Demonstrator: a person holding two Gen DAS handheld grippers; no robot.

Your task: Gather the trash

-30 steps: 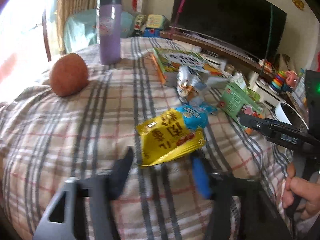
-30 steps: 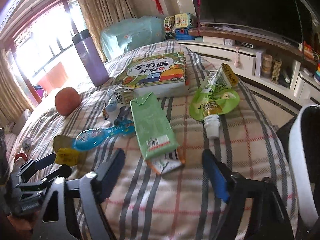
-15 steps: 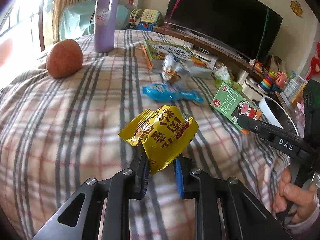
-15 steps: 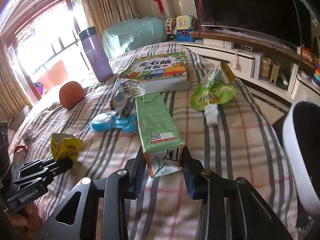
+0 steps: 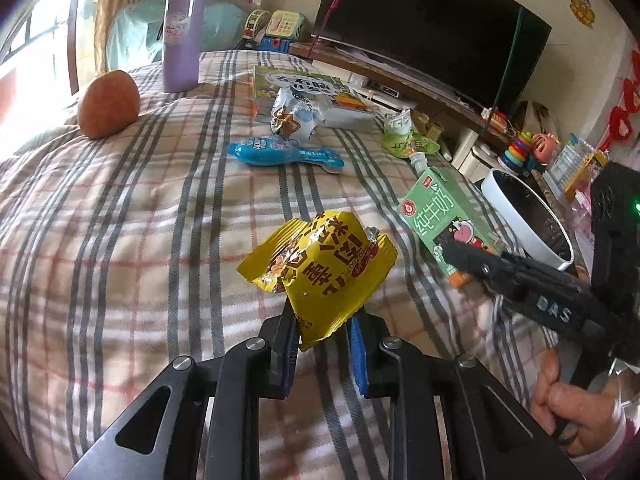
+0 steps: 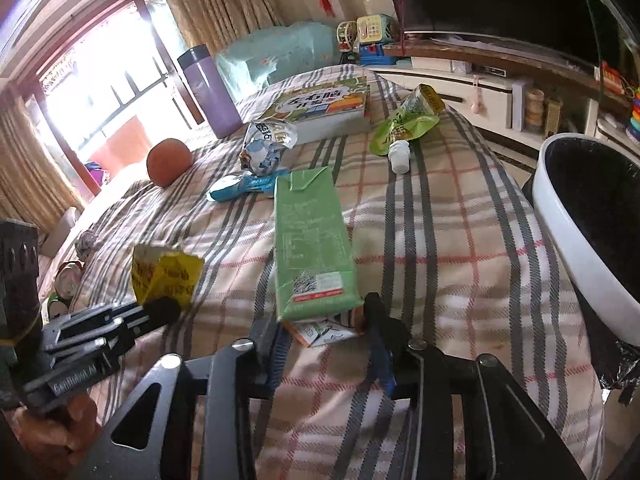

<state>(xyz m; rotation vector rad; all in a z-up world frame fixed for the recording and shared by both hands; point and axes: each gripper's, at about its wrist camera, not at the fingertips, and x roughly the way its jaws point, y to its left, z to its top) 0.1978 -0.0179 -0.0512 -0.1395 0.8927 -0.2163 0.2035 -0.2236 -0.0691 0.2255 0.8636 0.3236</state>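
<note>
Our left gripper [image 5: 322, 338] clamps a crumpled yellow foil snack wrapper [image 5: 320, 270]. Our right gripper [image 6: 326, 346], jaws opening, holds a green paper milk carton [image 6: 312, 244] beside the white bin [image 6: 568, 236].

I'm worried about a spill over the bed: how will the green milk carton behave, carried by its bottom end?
The green milk carton looks stiff: its flat faces keep their shape. Its crumpled bottom end suggests it is empty and light. Pinched there by the right gripper, whose jaws are opening, it may droop or slip.
</note>
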